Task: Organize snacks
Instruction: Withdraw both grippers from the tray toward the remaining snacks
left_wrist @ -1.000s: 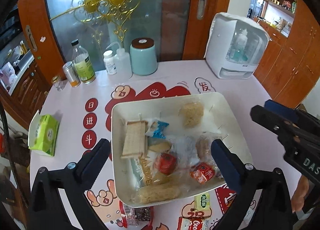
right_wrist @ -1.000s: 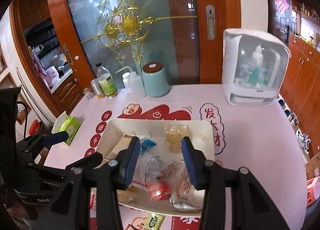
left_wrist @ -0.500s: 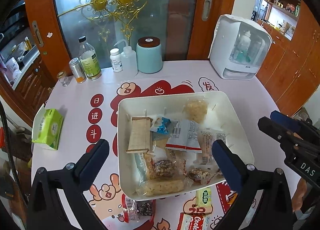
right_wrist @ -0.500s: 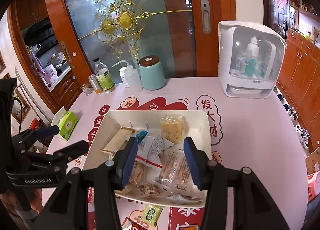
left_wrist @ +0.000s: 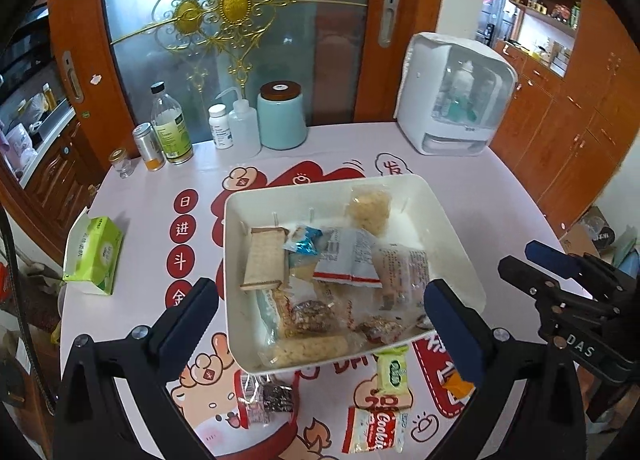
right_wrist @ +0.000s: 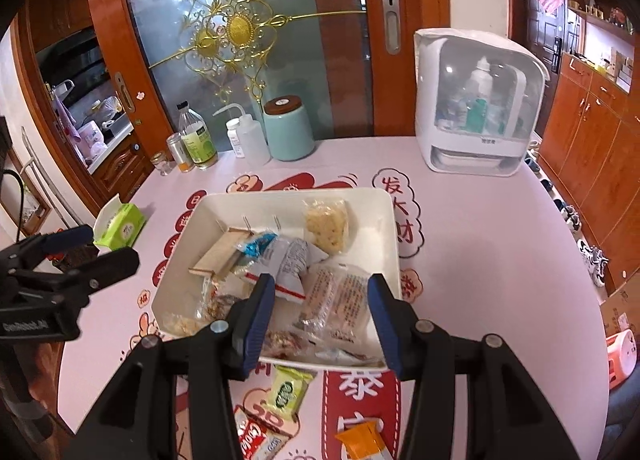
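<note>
1. Left wrist view: the left gripper (left_wrist: pixel 320 312) is spread wide and holds nothing. One finger is at 7 o'clock of the white tray (left_wrist: pixel 452 228), the other at its 4 o'clock corner. The tray sits in the middle of the table (left_wrist: pixel 480 188) and is already full of wrapped snacks. Its long axis runs from 7 to 1 o'clock.

2. Same view: four snacks lie outside the tray, near its 6 o'clock edge. They are a green packet (left_wrist: pixel 393 373), a cookie pack (left_wrist: pixel 376 430), a clear-wrapped dark snack (left_wrist: pixel 267 400) and an orange packet (left_wrist: pixel 458 384) partly hidden behind the finger.

3. Same view: the wafer bar (left_wrist: pixel 266 258) in the tray has its long axis from 6 to 12 o'clock. The long cereal bar (left_wrist: pixel 308 350) lies from 8 to 2 o'clock, along the near wall.

4. Right wrist view: the right gripper (right_wrist: pixel 322 316) is about half open and empty, above the near part of the tray (right_wrist: pixel 394 220).

5. Same view: the green packet (right_wrist: pixel 289 390) is just beside the tray at 6 o'clock and points from 7 to 1 o'clock. I think it is the next one to take.

6. To do it well, I would turn the fingers across its short side, close on the middle, and drop it in the free far corner at 1 o'clock.
</note>
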Demonstrator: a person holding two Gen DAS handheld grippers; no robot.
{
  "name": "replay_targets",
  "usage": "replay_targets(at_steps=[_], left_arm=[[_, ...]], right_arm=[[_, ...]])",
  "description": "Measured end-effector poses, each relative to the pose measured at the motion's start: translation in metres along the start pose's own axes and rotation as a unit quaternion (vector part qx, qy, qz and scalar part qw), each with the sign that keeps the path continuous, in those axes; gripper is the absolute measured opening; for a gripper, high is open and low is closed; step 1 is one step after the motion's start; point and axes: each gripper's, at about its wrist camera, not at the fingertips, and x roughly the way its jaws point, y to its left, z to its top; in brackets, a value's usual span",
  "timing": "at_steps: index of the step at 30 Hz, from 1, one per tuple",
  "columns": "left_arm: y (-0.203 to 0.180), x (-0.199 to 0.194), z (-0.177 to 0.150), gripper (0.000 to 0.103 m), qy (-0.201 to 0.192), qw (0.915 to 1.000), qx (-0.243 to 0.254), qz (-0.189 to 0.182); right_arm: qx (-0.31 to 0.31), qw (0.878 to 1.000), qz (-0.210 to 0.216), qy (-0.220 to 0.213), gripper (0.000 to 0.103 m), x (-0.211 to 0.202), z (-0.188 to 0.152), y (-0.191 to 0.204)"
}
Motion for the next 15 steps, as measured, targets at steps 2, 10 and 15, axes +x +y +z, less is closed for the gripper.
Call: replay_targets(at_steps=[2, 10, 15], left_arm=[[-0.005, -0.002, -0.008, 0.102, 0.004, 1.0, 0.007, -0.004], [-0.025, -0.003, -0.046, 0.102, 0.008, 0.9994, 0.025, -0.02], [-0.042, 0.008, -0.081, 0.102, 0.022, 0.9983, 0.041, -0.034]], right_arm=[[0.0, 1.0, -0.005, 0.002, 0.049, -0.002, -0.008, -0.003], [0.011, 0.999, -0.027, 0.026, 0.06, -0.003, -0.048, -0.021], [0.025, 0.998, -0.038, 0.049, 0.061, 0.001, -0.078, -0.034]])
